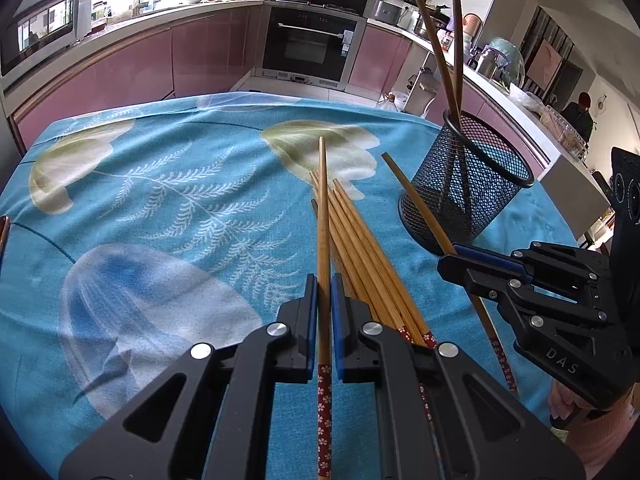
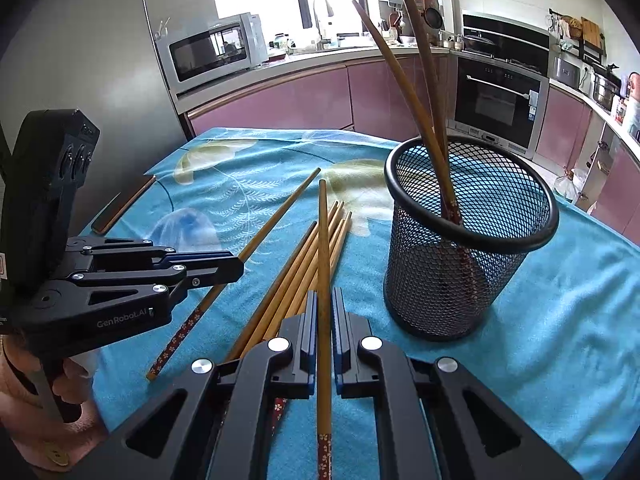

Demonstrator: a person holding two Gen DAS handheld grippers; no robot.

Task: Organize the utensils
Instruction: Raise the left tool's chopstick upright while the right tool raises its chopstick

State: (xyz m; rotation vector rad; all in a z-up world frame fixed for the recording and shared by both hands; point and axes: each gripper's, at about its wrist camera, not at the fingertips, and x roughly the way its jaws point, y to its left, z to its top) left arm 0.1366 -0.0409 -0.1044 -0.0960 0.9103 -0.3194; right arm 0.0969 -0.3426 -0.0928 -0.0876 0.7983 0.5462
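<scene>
A black mesh holder (image 1: 468, 184) stands on the blue cloth and holds two dark chopsticks (image 1: 436, 44); it also shows in the right wrist view (image 2: 472, 236). Several bamboo chopsticks (image 1: 360, 248) lie in a pile on the cloth, seen too in the right wrist view (image 2: 296, 276). My left gripper (image 1: 324, 292) is shut on one chopstick (image 1: 323, 208), held above the pile. My right gripper (image 2: 324, 308) is shut on another chopstick (image 2: 323, 240), left of the holder. Each gripper shows in the other's view, the right one (image 1: 452, 260) and the left one (image 2: 236, 268), each clamping its chopstick.
The table (image 1: 160, 184) is covered with a blue floral cloth. A phone (image 2: 124, 204) lies near its left edge. Pink kitchen cabinets, an oven (image 1: 312, 44) and a microwave (image 2: 212, 52) stand behind the table.
</scene>
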